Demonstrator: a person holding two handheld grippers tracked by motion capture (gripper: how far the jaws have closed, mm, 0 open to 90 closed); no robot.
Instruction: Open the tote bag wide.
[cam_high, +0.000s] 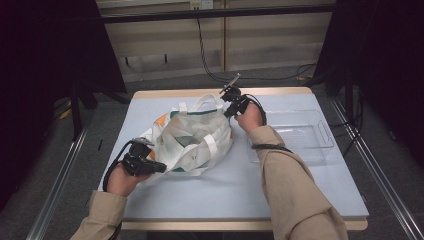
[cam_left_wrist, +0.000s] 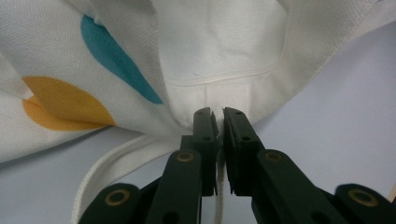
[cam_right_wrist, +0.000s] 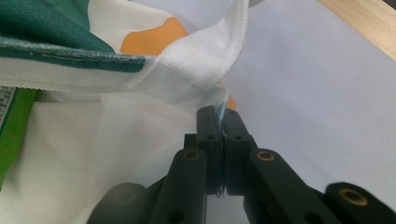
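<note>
A white cloth bag (cam_high: 192, 140) with orange, teal and green patches lies open on the table. My left gripper (cam_high: 159, 166) is at its near left corner, shut on a fold of the white fabric (cam_left_wrist: 210, 46); in the left gripper view the jaws (cam_left_wrist: 219, 116) pinch a seam edge, with a white handle strap (cam_left_wrist: 116, 158) lying below. My right gripper (cam_high: 227, 111) is at the far right rim, shut on the bag's edge (cam_right_wrist: 140, 140) beside the handle strap (cam_right_wrist: 219, 42); in the right gripper view the jaws (cam_right_wrist: 220, 116) meet on thin cloth. A green item (cam_right_wrist: 11, 121) shows inside the bag.
A clear plastic tray (cam_high: 327, 135) stands on the right of the pale table (cam_high: 225, 190), beside the right forearm. Cables run across the floor beyond the table's far edge. Metal rails flank both sides of the table.
</note>
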